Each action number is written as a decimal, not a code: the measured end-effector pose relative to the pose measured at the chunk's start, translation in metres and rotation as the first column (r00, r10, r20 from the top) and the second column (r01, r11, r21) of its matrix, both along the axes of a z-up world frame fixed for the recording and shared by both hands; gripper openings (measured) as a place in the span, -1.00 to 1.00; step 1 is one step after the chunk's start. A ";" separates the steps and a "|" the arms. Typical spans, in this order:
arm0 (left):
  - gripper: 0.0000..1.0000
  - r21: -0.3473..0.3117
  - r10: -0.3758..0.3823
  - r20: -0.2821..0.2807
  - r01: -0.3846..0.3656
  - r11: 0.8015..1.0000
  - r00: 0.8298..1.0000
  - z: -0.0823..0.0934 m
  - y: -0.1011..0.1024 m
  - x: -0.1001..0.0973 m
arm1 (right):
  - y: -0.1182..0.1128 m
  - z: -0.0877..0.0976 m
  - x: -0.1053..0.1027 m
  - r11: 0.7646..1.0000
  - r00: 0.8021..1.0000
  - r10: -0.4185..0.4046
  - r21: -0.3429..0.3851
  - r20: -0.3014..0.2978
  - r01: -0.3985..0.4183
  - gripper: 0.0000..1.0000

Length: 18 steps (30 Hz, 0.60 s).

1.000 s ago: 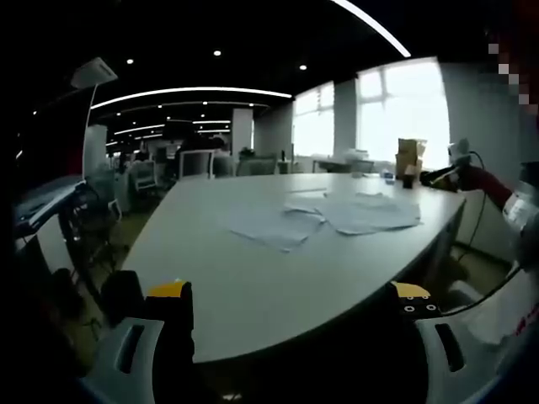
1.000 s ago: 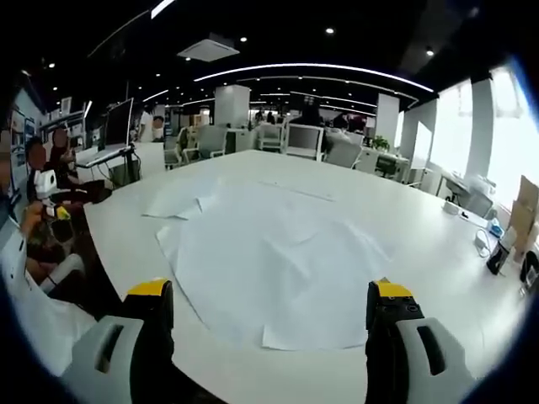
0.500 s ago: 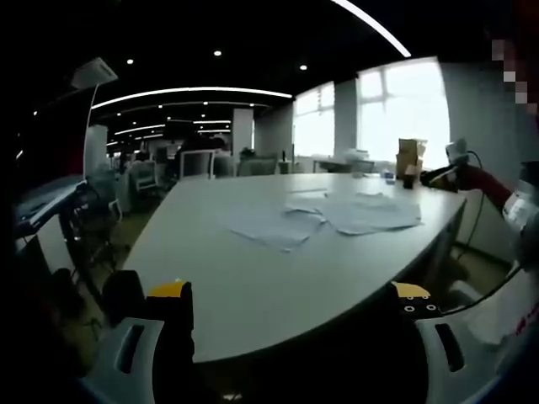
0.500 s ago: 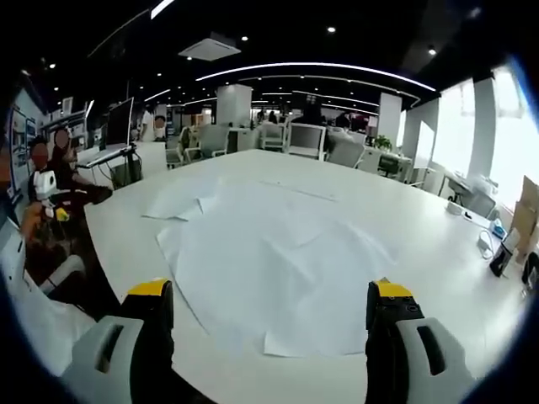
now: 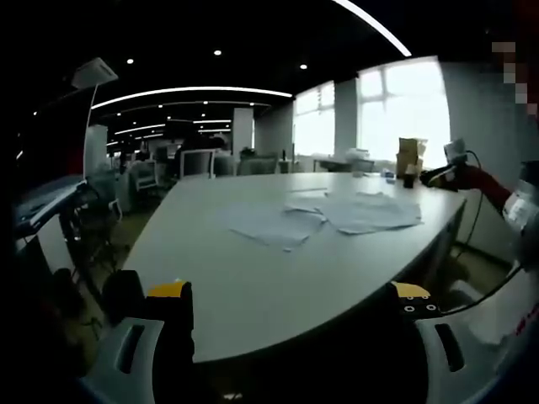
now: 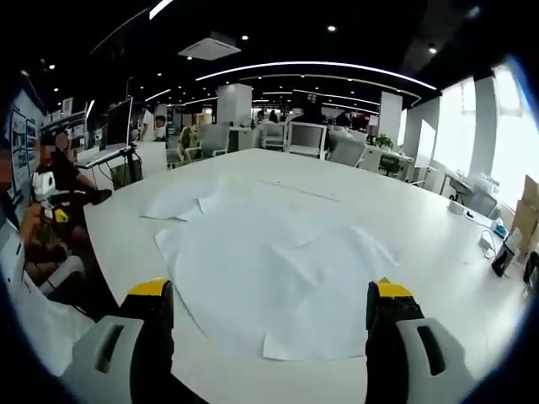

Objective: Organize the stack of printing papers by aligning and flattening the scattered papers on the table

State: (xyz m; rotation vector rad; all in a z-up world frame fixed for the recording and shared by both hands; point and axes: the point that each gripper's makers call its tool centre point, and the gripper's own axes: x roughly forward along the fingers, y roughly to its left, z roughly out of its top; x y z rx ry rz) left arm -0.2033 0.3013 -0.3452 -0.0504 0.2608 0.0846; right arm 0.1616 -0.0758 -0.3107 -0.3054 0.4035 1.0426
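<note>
Left gripper view: the left gripper [image 5: 290, 307] rises from the bottom of the frame with its yellow-tipped jaws spread wide and nothing between them. It hangs off the near edge of the table [image 5: 253, 286], and the jaw tips overlap that edge in the picture. The papers [image 5: 324, 217] lie scattered at the centre and centre-right of the frame, well beyond the jaws, as overlapping pale sheets; their edges blur together, so the count is hard to make out. A cardboard box [image 5: 410, 156] stands at the table's far end, upper right, against bright windows. At the right edge a red-and-white object is cut off by the frame.

Right gripper view: the right gripper [image 6: 269, 307] also stands wide open and grips nothing. The papers [image 6: 274, 265] fan out over the middle of the frame, their near edge lying between the two jaws, just past the tips; whether a jaw touches a sheet cannot be told. At the left edge a seated person [image 6: 50, 202] is partly cut off.
</note>
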 end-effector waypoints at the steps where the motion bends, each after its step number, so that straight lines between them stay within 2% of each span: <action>1: 0.94 0.000 0.000 -0.001 0.000 1.000 1.000 0.000 0.000 0.000 | 0.000 0.000 0.000 1.000 1.000 -0.001 0.000 0.000 0.001 0.80; 18: 0.94 0.000 -0.003 -0.001 0.003 1.000 1.000 0.000 0.000 0.001 | 0.002 -0.002 0.002 1.000 1.000 -0.001 0.003 -0.007 0.001 0.80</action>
